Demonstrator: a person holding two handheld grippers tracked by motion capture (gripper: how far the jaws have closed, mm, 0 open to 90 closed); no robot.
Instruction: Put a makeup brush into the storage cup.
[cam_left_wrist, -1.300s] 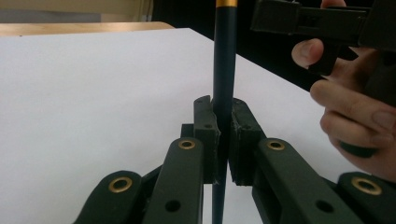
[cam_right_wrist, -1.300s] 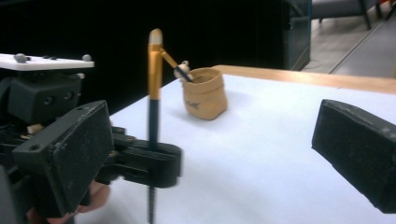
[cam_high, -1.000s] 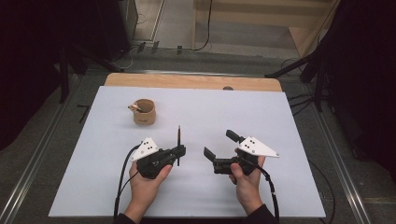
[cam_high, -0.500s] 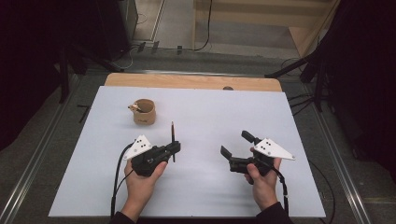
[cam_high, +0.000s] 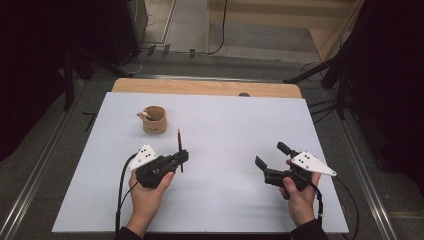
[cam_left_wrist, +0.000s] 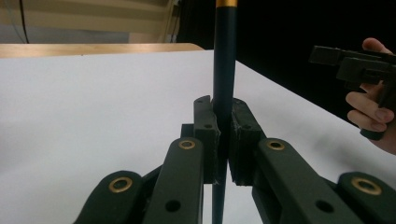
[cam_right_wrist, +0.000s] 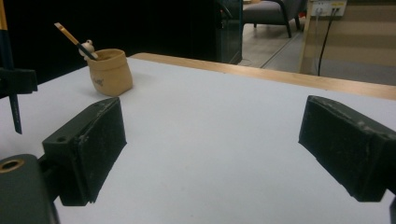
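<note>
A dark pencil-like stick (cam_high: 179, 145) with a gold band stands upright in my left gripper (cam_high: 183, 157), which is shut on it at the table's left middle. In the left gripper view the pads clamp its shaft (cam_left_wrist: 224, 70). My right gripper (cam_high: 270, 154) hovers over the right side of the white table, open, with nothing between its pads (cam_right_wrist: 93, 140). Its jaws have just been closing a little. A tan pot (cam_high: 153, 120) holding a small brush stands beyond the left gripper, also seen as the pot (cam_right_wrist: 109, 72) in the right gripper view.
The white sheet (cam_high: 225, 125) covers the table, with a wooden edge (cam_high: 205, 87) at the far side. Cables trail from both grippers toward the near edge. Dark floor and metal rails surround the table.
My right hand has moved rightward, away from the left gripper. The left hand with the stick has stayed almost in place.
</note>
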